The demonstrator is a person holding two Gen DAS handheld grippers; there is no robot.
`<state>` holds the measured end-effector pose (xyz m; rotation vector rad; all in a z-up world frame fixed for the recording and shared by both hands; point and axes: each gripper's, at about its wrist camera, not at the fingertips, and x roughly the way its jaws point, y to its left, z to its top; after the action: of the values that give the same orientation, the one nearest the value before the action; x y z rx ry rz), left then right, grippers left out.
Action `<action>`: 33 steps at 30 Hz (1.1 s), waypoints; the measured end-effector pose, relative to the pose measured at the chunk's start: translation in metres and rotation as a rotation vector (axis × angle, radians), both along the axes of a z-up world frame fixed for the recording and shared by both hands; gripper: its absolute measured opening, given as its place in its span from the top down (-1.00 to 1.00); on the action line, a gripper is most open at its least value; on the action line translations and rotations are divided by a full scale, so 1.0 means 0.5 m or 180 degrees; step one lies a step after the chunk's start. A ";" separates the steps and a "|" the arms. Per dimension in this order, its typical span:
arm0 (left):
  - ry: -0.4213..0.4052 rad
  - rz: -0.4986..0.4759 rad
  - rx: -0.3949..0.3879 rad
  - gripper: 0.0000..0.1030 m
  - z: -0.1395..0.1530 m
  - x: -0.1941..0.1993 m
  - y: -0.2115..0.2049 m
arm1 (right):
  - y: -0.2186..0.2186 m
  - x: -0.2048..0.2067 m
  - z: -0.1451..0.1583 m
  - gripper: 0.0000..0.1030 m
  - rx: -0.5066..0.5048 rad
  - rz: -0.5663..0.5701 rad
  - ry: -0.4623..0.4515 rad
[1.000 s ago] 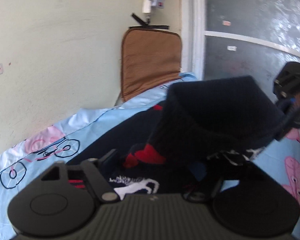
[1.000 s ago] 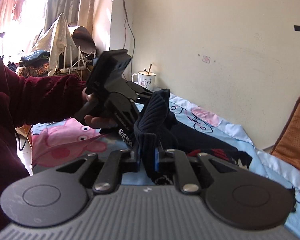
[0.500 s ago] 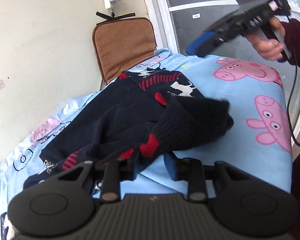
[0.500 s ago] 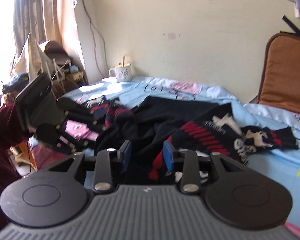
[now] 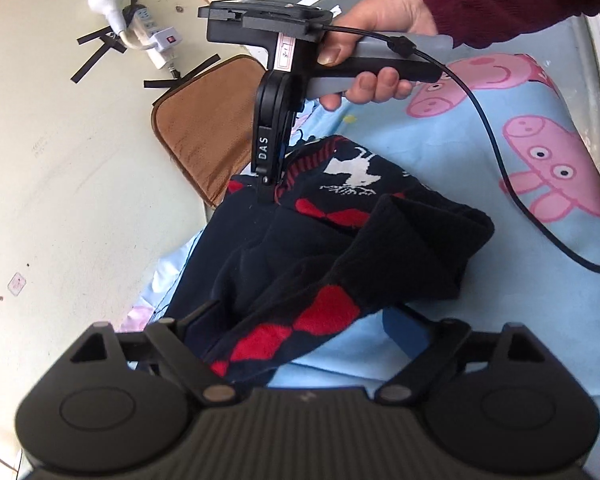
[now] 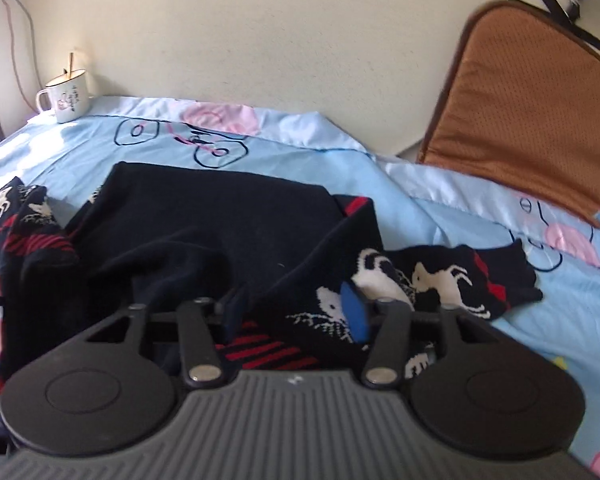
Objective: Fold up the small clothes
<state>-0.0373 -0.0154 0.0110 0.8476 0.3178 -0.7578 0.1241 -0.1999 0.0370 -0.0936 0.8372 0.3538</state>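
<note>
A small navy sweater (image 5: 300, 248) with red diamonds and white reindeer lies crumpled on the blue bedsheet (image 5: 480, 280). It also shows in the right wrist view (image 6: 204, 220). My left gripper (image 5: 300, 320) is open, its fingers spread wide on either side of a red-patterned sleeve fold. My right gripper (image 6: 296, 308) is open and low over the reindeer band by the sweater's right sleeve (image 6: 460, 276). In the left wrist view the right gripper (image 5: 270, 196) points down onto the sweater's far edge.
A brown cushion (image 6: 532, 120) leans on the wall at the bed's far right. A white mug (image 6: 66, 98) stands at the far left corner. A cable (image 5: 500, 168) trails from the right gripper across the sheet. A power strip (image 5: 148, 36) hangs on the wall.
Both grippers let go of the sweater, which dropped from the air onto the bed. The right gripper then came down onto the sweater's far edge, and both sets of jaws opened wider.
</note>
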 end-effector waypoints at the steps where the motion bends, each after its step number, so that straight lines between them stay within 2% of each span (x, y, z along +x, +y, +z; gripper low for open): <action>1: -0.0008 -0.0012 0.0008 -0.74 0.000 0.004 -0.003 | -0.022 -0.012 0.020 0.76 0.0154 -0.0116 -0.0060; 4: 0.0018 -0.0099 -0.0018 -0.75 0.005 0.009 -0.004 | -0.089 -0.061 0.076 0.79 0.0259 -0.0526 -0.0473; 5: 0.0038 -0.0135 -0.0009 -0.74 0.004 0.010 -0.005 | -0.113 -0.070 0.086 0.93 0.0247 -0.0699 -0.0533; 6: 0.0067 -0.0171 0.0003 -0.64 0.002 0.012 -0.006 | -0.135 -0.077 0.089 0.95 0.0184 -0.0869 -0.0566; 7: 0.0123 -0.0223 0.0040 -0.33 -0.001 0.019 -0.011 | -0.155 -0.081 0.089 0.94 0.0113 -0.1000 -0.0568; 8: 0.0164 -0.0248 0.0095 -0.16 -0.006 0.020 -0.014 | -0.176 -0.082 0.086 0.88 0.0045 -0.1104 -0.0514; 9: 0.0188 -0.0255 0.0150 0.09 -0.013 0.019 -0.017 | -0.185 -0.090 0.085 0.83 0.0007 -0.1125 -0.0477; 10: 0.0195 -0.0256 0.0207 0.25 -0.022 0.016 -0.018 | -0.190 -0.104 0.089 0.83 0.0017 -0.1024 -0.0494; 11: 0.0198 -0.0253 0.0239 0.30 -0.029 0.013 -0.018 | -0.185 -0.126 0.097 0.83 0.0042 -0.0809 -0.0607; 12: 0.0203 -0.0238 0.0253 0.36 -0.033 0.011 -0.018 | -0.172 -0.150 0.105 0.72 0.0015 -0.0510 -0.0719; 13: 0.0201 -0.0200 0.0248 0.36 -0.038 0.007 -0.018 | -0.151 -0.174 0.112 0.58 -0.0054 -0.0140 -0.0815; 14: 0.0191 -0.0167 0.0223 0.36 -0.039 0.005 -0.017 | -0.120 -0.203 0.117 0.13 -0.0194 0.0348 -0.0962; 15: 0.0190 -0.0136 0.0208 0.32 -0.038 0.005 -0.016 | -0.091 -0.229 0.119 -0.21 -0.0339 0.0724 -0.1114; 17: 0.0163 -0.0056 0.0183 0.30 -0.039 0.004 -0.017 | -0.023 -0.273 0.113 -0.34 -0.0750 0.1496 -0.1320; 18: 0.0138 -0.0009 0.0169 0.26 -0.040 0.003 -0.019 | 0.006 -0.276 0.107 -0.34 -0.0894 0.1678 -0.1305; 21: 0.0110 0.0101 0.0084 0.26 -0.044 -0.002 -0.025 | 0.076 -0.229 0.087 -0.35 -0.0985 0.1634 -0.1060; 23: 0.0109 0.0195 -0.0004 0.26 -0.045 -0.008 -0.026 | 0.109 -0.179 0.061 -0.35 -0.1067 0.1361 -0.0920; 24: 0.0118 0.0235 -0.0041 0.26 -0.046 -0.009 -0.026 | 0.112 -0.158 0.052 -0.35 -0.1047 0.1237 -0.0850; 26: 0.0147 0.0333 -0.0124 0.26 -0.046 -0.010 -0.027 | 0.102 -0.107 0.027 -0.37 -0.0889 0.0870 -0.0534; 28: 0.0162 0.0388 -0.0184 0.26 -0.045 -0.013 -0.028 | 0.072 -0.069 0.004 -0.32 -0.0660 0.0504 -0.0155; 29: 0.0165 0.0411 -0.0223 0.26 -0.045 -0.016 -0.029 | 0.052 -0.060 -0.006 -0.01 -0.0491 0.0384 0.0020; 30: 0.0177 0.0424 -0.0252 0.29 -0.044 -0.017 -0.029 | 0.033 -0.053 -0.009 0.56 -0.0337 0.0269 0.0142; 32: 0.0233 0.0452 -0.0357 0.43 -0.042 -0.019 -0.026 | -0.014 -0.059 0.013 0.73 0.0130 0.0052 0.0226; 33: 0.0268 0.0463 -0.0423 0.52 -0.041 -0.020 -0.024 | -0.038 -0.068 0.031 0.76 0.0309 -0.0054 0.0187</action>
<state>-0.0474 -0.0274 -0.0095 0.6612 0.3954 -0.6721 0.0903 -0.2189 0.0522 0.0144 0.8769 0.3822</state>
